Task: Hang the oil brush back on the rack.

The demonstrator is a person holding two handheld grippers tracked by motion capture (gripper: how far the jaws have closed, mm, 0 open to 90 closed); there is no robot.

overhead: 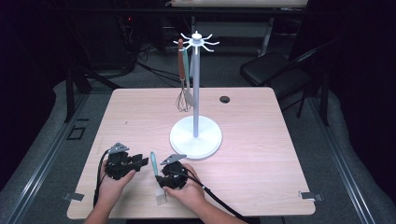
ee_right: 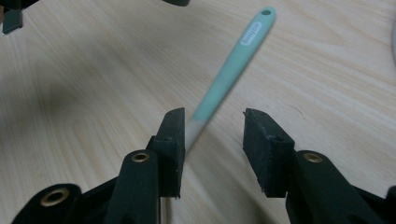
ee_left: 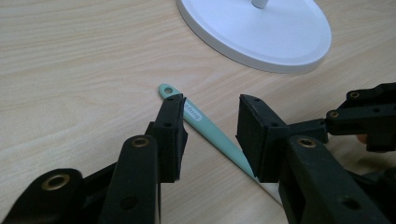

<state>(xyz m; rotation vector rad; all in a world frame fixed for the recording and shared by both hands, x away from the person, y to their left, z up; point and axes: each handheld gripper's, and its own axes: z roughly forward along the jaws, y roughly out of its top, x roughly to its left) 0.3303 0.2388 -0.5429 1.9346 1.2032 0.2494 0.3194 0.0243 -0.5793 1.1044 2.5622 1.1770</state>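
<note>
Nearest the person, the right gripper (overhead: 164, 176) has its jaws apart beside the pale head of a teal-handled brush (overhead: 156, 175) lying flat on the table (overhead: 261, 140). The left gripper (overhead: 138, 162) straddles the handle, jaws apart, seemingly not touching. Farther off, a white stand (overhead: 195, 135) carries a whisk (overhead: 181, 74).

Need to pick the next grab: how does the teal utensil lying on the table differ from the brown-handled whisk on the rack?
The teal utensil lies flat on the table between the two grippers; the brown-handled whisk hangs upright from the white rack. The utensil ends in a flat pale head, the whisk in a wire cage. The utensil sits near the person, the whisk far back. Both have long, slim handles.
</note>
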